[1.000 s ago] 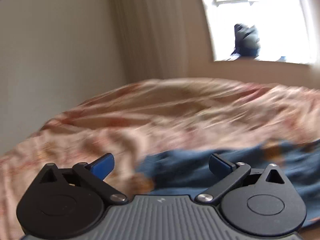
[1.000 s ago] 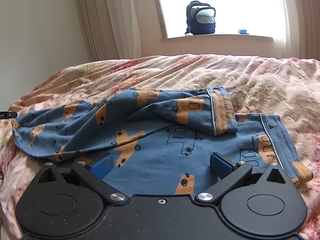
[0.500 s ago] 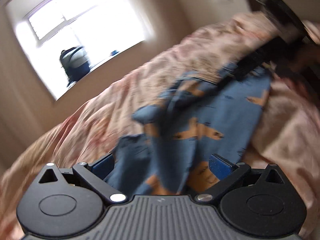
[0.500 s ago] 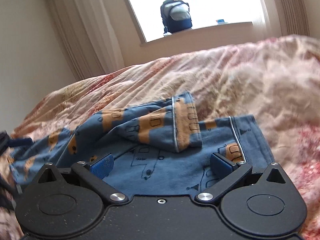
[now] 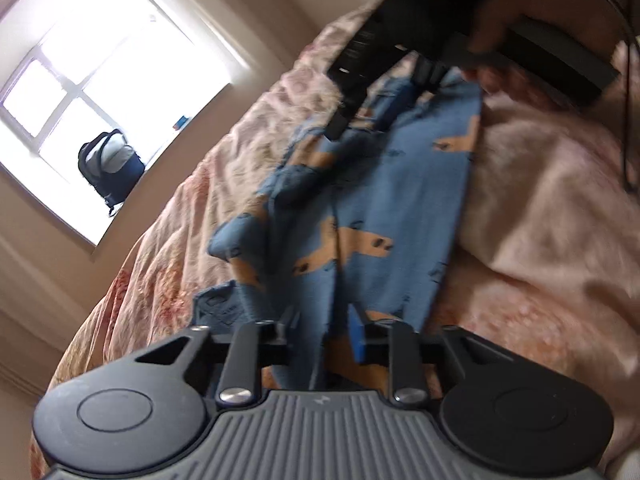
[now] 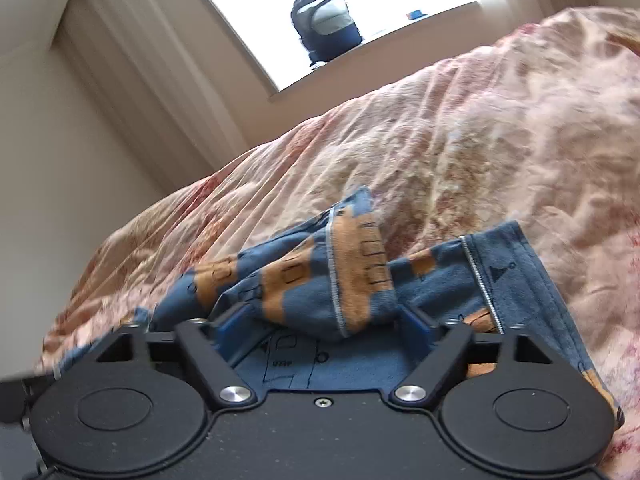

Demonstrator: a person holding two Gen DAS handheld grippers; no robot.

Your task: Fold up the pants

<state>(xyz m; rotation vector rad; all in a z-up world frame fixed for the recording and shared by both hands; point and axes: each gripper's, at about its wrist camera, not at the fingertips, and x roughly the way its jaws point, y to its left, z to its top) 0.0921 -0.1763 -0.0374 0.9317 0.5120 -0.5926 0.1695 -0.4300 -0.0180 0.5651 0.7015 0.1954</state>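
While the blue pants [image 5: 360, 208] lie crumpled on the bed [image 6: 460, 140], the left gripper [image 5: 324, 332] has its jaws closing with a fabric fold between them. Right gripper [image 6: 324, 324]: jaws closing around the bunched waistband end; pad contact unclear. Backpack [image 6: 326, 26] on windowsill.

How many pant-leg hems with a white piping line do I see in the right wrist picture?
2. One hem lies folded over the middle of the pants; the other hem lies flat at the right, on the bedspread. More could be hidden.
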